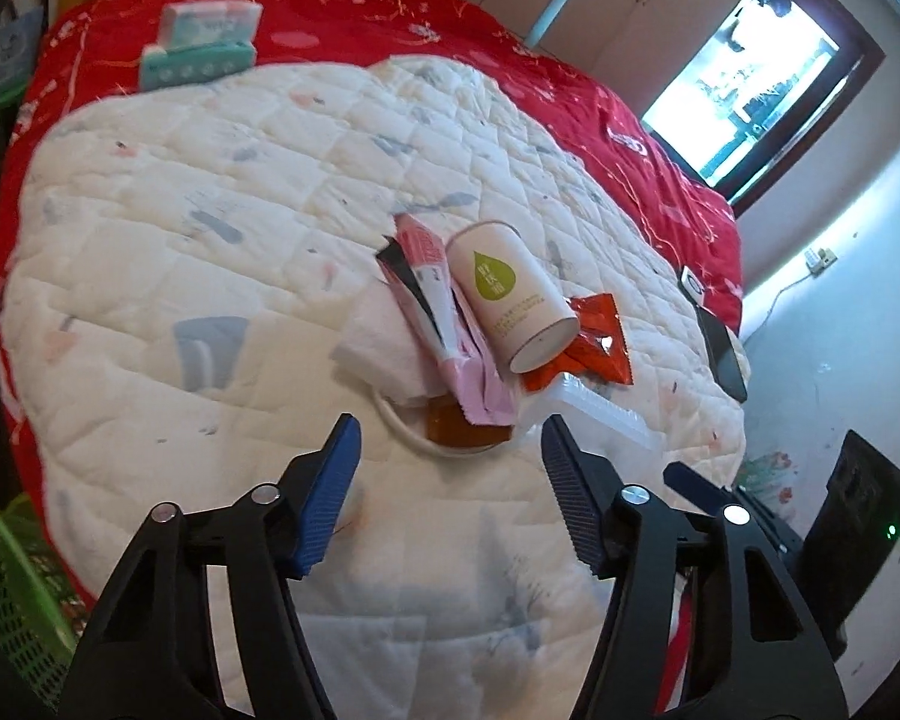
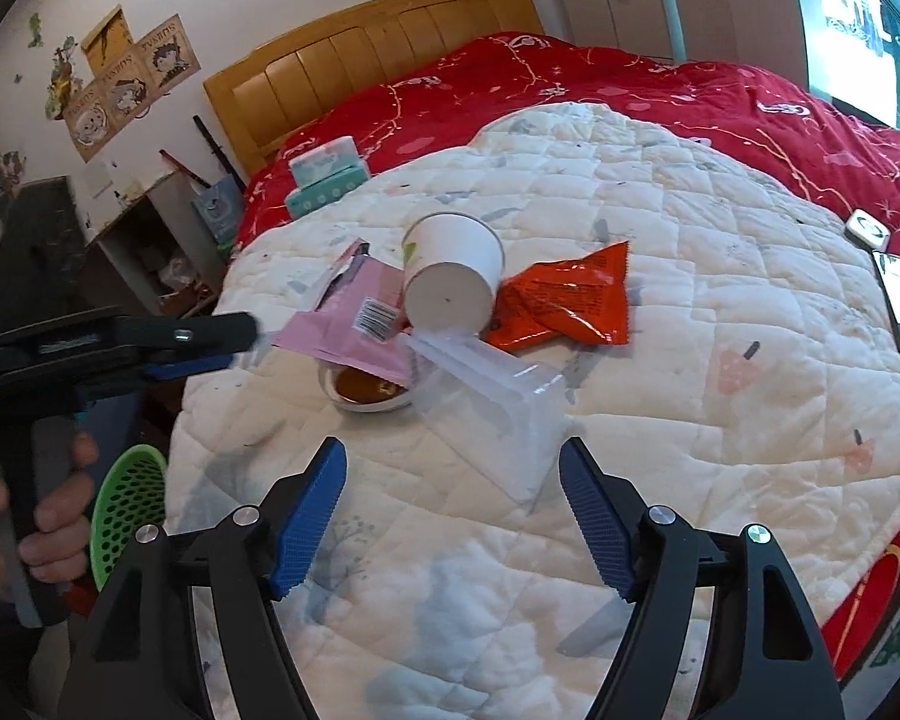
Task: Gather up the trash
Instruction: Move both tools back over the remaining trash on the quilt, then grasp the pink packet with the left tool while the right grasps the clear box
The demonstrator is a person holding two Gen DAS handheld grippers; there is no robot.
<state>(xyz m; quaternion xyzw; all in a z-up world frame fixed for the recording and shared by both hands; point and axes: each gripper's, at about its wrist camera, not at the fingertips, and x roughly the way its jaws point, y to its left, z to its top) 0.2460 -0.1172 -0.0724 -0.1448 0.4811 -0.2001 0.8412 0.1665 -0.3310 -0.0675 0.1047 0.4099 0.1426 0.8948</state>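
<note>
Both my grippers hang over the near edge of the white quilt that covers the red bedspread. My left gripper has its blue fingers spread wide with nothing between them, and my right gripper is just as wide and bare.

The trash sits in one heap near the middle of the quilt, ahead of both sets of fingers. A white paper cup lies on its side on top, its base turned toward me. A pink wrapper lies against its left side, an orange snack packet against its right. A crumpled tissue lies at the heap's left edge. A clear plastic container lies nearest my right fingers, touching the cup. Beside it, partly under the pink wrapper, sits a small dish of brown sauce.

A green mesh basket stands off the quilt's near left corner. Two tissue packs rest on the bedspread at the far left.
</note>
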